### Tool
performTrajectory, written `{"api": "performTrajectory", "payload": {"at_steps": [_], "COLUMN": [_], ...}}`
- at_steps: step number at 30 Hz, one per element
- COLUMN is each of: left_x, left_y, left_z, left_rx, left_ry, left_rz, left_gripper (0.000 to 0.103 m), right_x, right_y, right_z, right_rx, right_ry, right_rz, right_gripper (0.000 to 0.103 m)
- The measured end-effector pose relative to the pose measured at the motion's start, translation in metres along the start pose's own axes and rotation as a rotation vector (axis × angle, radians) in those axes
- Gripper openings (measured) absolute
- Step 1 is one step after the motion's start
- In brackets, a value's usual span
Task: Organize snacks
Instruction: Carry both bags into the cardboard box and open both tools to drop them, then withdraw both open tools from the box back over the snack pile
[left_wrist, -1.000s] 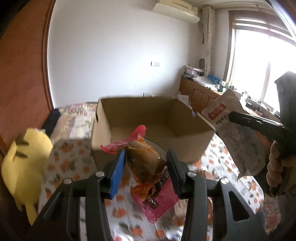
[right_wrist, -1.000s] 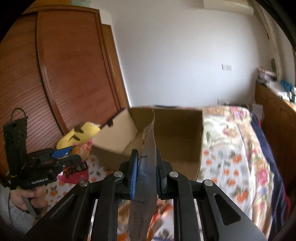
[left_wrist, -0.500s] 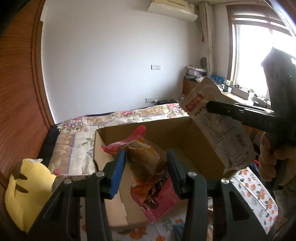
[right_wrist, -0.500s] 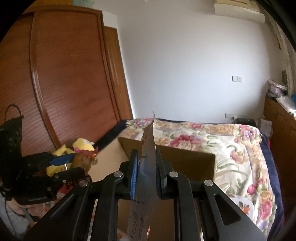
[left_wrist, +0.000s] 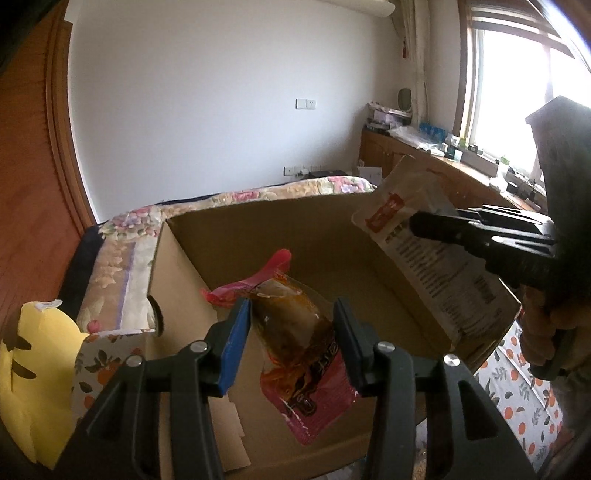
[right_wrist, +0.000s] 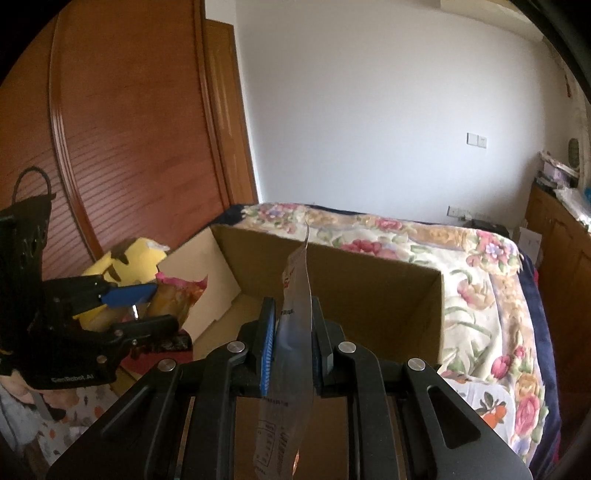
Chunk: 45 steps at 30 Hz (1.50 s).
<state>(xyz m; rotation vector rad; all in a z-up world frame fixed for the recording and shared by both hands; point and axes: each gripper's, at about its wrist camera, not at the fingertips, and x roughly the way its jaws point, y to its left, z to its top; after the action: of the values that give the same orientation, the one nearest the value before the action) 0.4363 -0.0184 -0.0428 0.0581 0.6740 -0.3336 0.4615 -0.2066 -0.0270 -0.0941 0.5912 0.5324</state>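
We hold our left gripper (left_wrist: 291, 328), fingers clamped on a pink-and-clear plastic snack pouch (left_wrist: 295, 343), and right gripper (right_wrist: 293, 332), fingers clamped on a flat white printed sachet (right_wrist: 295, 321), both over the open brown cardboard box (left_wrist: 258, 236).

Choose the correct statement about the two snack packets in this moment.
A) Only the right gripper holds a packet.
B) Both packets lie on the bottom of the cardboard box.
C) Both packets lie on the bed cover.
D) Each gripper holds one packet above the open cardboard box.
D: the left gripper clamps the pink packet and the right gripper pinches the white packet, both above the open cardboard box.
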Motion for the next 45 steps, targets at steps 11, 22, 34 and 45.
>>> {"api": "performTrajectory", "payload": {"at_steps": [11,22,34,45], "left_x": [-0.015,-0.06,-0.145,-0.195], "left_y": [-0.011,-0.024,-0.063,-0.067], "left_z": [-0.002,-0.008,-0.011,-0.022], "left_rx": [0.022,0.026,0.11,0.14], "left_ry": [0.0,0.027,-0.024,-0.056], "left_rz": [0.063,0.041,0.004,0.089], "left_gripper": [0.06,0.07,0.072,0.072], "right_x": [0.012,-0.028,-0.095,-0.137], "right_y": [0.001,0.005,0.024,0.051], "right_z": [-0.014,-0.024,-0.045,-0.077], "right_rx": [-0.026,0.014,0.016,0.026], "right_ry": [0.047,0.04,0.042,0.049], "right_rz": [-0.066,-0.083,-0.102,-0.088], "right_gripper": [0.014,0.017,0.017,0.021]}}
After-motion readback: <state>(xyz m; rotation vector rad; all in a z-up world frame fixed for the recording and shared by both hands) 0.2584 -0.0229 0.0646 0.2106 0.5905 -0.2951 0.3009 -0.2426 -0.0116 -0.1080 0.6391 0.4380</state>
